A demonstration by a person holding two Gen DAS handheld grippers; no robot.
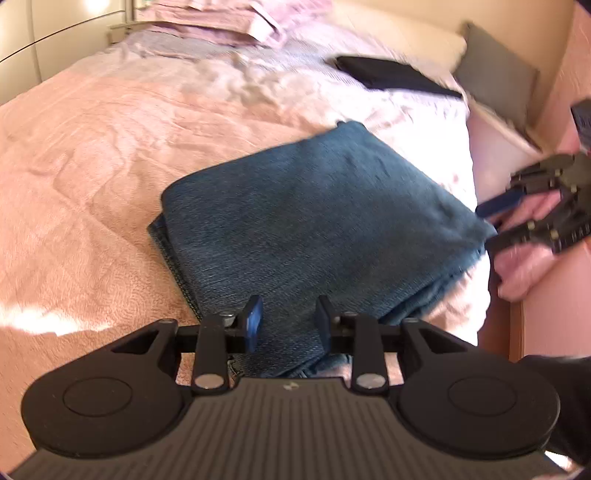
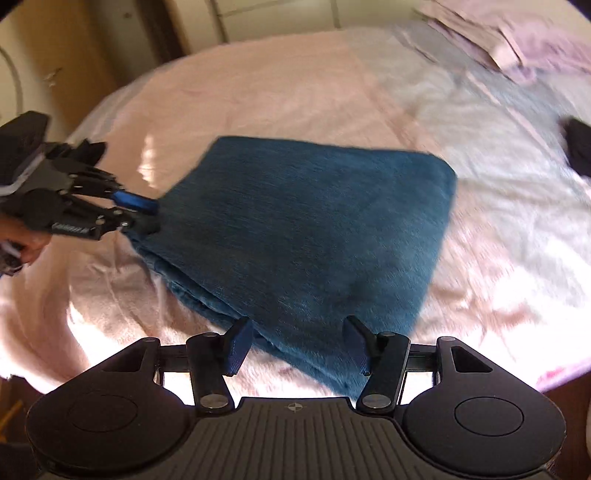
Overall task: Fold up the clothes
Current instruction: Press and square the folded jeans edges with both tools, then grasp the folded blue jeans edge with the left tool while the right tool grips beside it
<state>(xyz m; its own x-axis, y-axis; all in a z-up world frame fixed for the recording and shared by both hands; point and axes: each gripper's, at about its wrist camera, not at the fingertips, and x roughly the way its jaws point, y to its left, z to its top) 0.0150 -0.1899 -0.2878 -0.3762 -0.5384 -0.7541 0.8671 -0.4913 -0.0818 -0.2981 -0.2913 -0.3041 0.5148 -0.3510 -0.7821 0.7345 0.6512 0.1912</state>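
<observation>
A pair of blue jeans (image 1: 317,214) lies folded into a thick square on the pink bedspread (image 1: 85,155). My left gripper (image 1: 289,325) is open at the jeans' near edge, with denim showing between its fingers. In the right wrist view the jeans (image 2: 314,229) fill the middle, and my right gripper (image 2: 300,347) stands open over their near corner. Each gripper shows in the other's view: the right gripper (image 1: 495,225) at the jeans' right corner, the left gripper (image 2: 146,216) at their left corner. A hand (image 1: 524,273) holds the right one.
A folded black garment (image 1: 391,75) lies further up the bed, beside a grey pillow (image 1: 498,85) and a white pillow (image 1: 406,40). A pile of pink folded laundry (image 1: 236,22) sits at the far end. The bed's edge (image 1: 480,295) drops off at the right.
</observation>
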